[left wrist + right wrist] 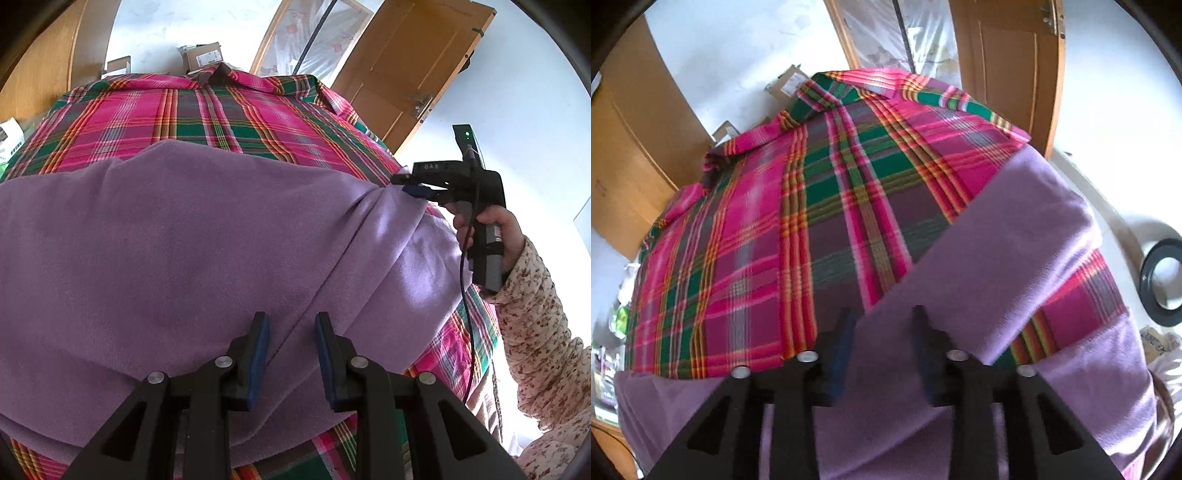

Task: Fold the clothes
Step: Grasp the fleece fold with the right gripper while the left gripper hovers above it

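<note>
I count one purple garment [192, 266] spread on one plaid cloth [221, 114], filling mid-frame. My left gripper [291, 354] hangs released over it. My right gripper [415, 186] pinches its edge at right, seen only from the left wrist; plaid lies bare above.

A lilac fleece garment [192, 266] is being spread over the near part of the plaid-covered surface [221, 118], its right corner being lifted and bunched into creases, a flap being folded diagonally across the plaid.
</note>
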`<action>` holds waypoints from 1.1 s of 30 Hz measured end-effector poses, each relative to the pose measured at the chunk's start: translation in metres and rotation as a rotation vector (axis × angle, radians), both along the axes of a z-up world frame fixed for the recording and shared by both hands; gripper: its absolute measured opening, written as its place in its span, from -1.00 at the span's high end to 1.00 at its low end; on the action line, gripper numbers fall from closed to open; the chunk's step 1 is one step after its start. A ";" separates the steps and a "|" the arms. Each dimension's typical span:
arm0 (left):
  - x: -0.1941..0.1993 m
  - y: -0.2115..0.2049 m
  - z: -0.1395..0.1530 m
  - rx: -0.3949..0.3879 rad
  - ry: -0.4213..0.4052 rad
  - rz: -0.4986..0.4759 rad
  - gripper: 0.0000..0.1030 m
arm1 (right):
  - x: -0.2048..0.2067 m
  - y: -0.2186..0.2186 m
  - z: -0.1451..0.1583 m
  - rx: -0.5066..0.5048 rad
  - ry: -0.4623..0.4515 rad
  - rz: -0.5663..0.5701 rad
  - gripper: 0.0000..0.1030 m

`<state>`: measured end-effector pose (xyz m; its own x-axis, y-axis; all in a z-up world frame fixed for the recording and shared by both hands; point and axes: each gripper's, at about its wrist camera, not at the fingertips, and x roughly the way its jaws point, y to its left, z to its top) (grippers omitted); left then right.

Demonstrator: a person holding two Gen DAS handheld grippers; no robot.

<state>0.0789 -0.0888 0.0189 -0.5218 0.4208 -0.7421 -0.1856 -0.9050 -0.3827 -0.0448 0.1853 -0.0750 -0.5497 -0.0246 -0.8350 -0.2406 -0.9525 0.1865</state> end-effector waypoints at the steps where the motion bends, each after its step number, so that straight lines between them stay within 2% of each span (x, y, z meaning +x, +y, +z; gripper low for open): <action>1: 0.000 0.000 0.000 -0.002 0.000 -0.001 0.50 | -0.003 -0.001 -0.001 0.008 -0.003 -0.005 0.05; 9: 0.000 -0.003 -0.001 0.014 0.001 -0.005 0.48 | -0.021 -0.011 -0.005 0.074 -0.023 -0.043 0.03; 11: 0.001 -0.003 -0.001 0.013 0.002 -0.006 0.48 | -0.019 -0.014 -0.006 0.104 -0.019 -0.045 0.18; 13: 0.001 -0.002 -0.001 0.010 0.003 -0.006 0.48 | -0.016 -0.016 -0.007 0.157 -0.017 -0.051 0.52; 14: 0.001 -0.002 -0.001 0.009 0.004 -0.006 0.48 | -0.014 -0.017 -0.007 0.182 -0.016 -0.053 0.57; 18: 0.001 -0.001 0.000 0.004 0.006 -0.006 0.48 | -0.009 -0.009 -0.007 0.170 0.001 -0.043 0.89; 20: 0.001 0.000 0.000 0.001 0.008 -0.006 0.48 | -0.005 -0.005 -0.005 0.153 0.006 -0.049 0.92; 30: 0.003 0.006 0.004 -0.040 0.020 0.003 0.48 | 0.045 0.023 0.029 0.073 0.146 -0.106 0.95; 33: 0.004 0.011 0.006 -0.065 0.030 0.001 0.48 | 0.061 0.033 0.026 0.042 0.154 -0.122 0.95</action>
